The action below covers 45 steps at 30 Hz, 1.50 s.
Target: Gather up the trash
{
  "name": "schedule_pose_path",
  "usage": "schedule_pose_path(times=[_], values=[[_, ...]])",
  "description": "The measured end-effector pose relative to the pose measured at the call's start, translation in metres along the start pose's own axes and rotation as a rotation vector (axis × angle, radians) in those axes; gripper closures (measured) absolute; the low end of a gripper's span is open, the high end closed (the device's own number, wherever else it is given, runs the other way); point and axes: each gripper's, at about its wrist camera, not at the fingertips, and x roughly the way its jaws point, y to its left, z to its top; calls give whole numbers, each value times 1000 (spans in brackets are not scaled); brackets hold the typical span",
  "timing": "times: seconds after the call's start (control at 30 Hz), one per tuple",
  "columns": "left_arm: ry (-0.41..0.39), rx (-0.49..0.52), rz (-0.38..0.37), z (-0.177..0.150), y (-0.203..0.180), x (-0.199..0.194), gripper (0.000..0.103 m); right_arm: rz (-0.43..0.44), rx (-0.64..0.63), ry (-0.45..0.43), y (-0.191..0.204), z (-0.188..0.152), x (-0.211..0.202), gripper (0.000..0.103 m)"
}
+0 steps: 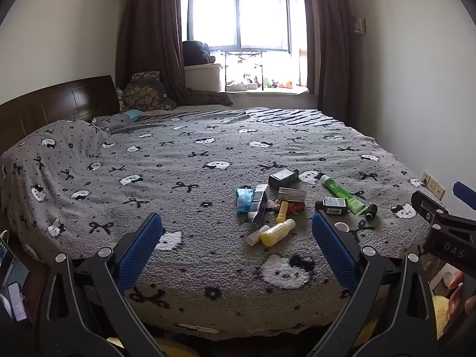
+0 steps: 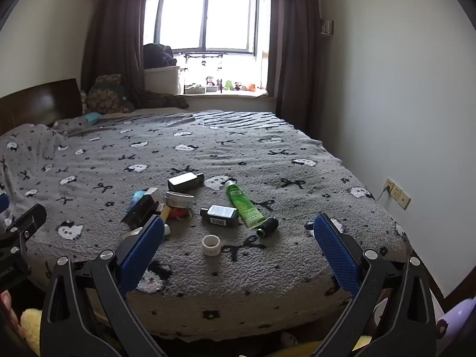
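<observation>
A pile of trash lies on the bed's near part: a yellow bottle [image 1: 278, 232], a green tube [image 1: 342, 195] [image 2: 242, 205], a dark bottle [image 1: 331, 206] [image 2: 221, 215], a black box [image 1: 282, 177] [image 2: 185, 182], a blue packet [image 1: 244, 200], a tin [image 2: 179, 200] and a tape roll [image 2: 211, 245]. My left gripper [image 1: 238, 253] is open and empty, short of the pile. My right gripper [image 2: 238, 253] is open and empty, with the tape roll between its fingers' lines and farther off. The right gripper also shows in the left wrist view [image 1: 443, 223].
The bed [image 1: 178, 184] has a grey cat-print blanket and a dark headboard [image 1: 59, 104] at the left. A window [image 1: 241, 20] with curtains is at the back. A wall [image 2: 401, 89] with sockets [image 2: 397, 192] runs along the right. Phones [image 1: 12, 279] lie at the lower left.
</observation>
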Motion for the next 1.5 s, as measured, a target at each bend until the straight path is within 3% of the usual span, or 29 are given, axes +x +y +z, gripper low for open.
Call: schedule_pose_path(times=[1.5], values=[[-25, -10, 11, 10, 0, -10, 8, 8, -2, -32, 2, -1, -8, 3]])
